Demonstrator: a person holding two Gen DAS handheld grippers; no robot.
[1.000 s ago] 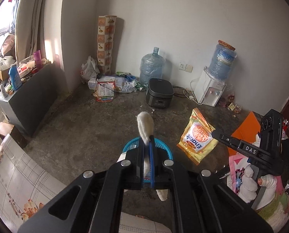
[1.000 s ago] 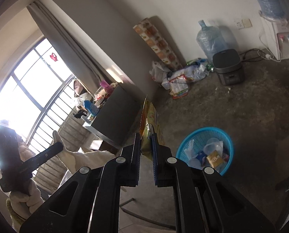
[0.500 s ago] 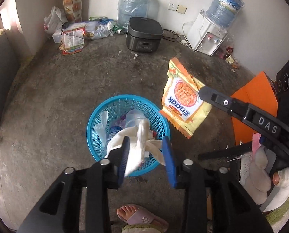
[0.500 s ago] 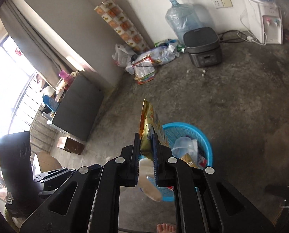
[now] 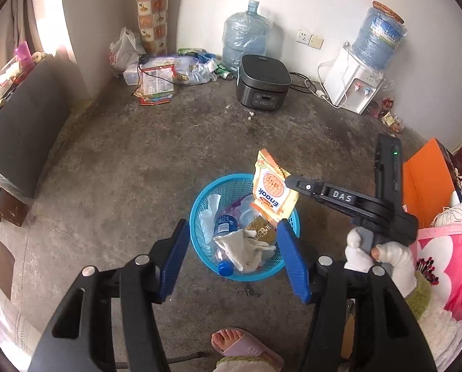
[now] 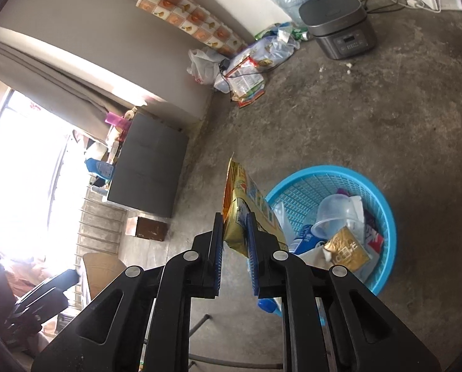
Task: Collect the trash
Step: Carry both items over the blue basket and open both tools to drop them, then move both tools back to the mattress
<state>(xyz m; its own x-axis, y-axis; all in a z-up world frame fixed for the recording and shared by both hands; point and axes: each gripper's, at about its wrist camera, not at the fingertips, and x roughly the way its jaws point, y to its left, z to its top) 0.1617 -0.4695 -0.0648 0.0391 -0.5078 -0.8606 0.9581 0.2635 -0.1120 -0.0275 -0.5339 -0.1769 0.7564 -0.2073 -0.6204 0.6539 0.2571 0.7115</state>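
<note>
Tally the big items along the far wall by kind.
Water jugs: 2
Dispenser: 1
Cooker: 1
Total: 4

basket [image 5: 199, 204]: blue plastic mesh | snack bag [image 5: 272, 190]: glossy foil | floor [image 5: 122, 161]: rough concrete

Orange snack packet [image 5: 271, 190] above blue basket [image 5: 199, 204]; white tissue [image 5: 240, 249] inside.

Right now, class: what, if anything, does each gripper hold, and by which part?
Left gripper: nothing, jaws open above the blue plastic basket. Right gripper: the yellow-orange snack packet, between its just-opening jaws at the packet's lower end.
</note>
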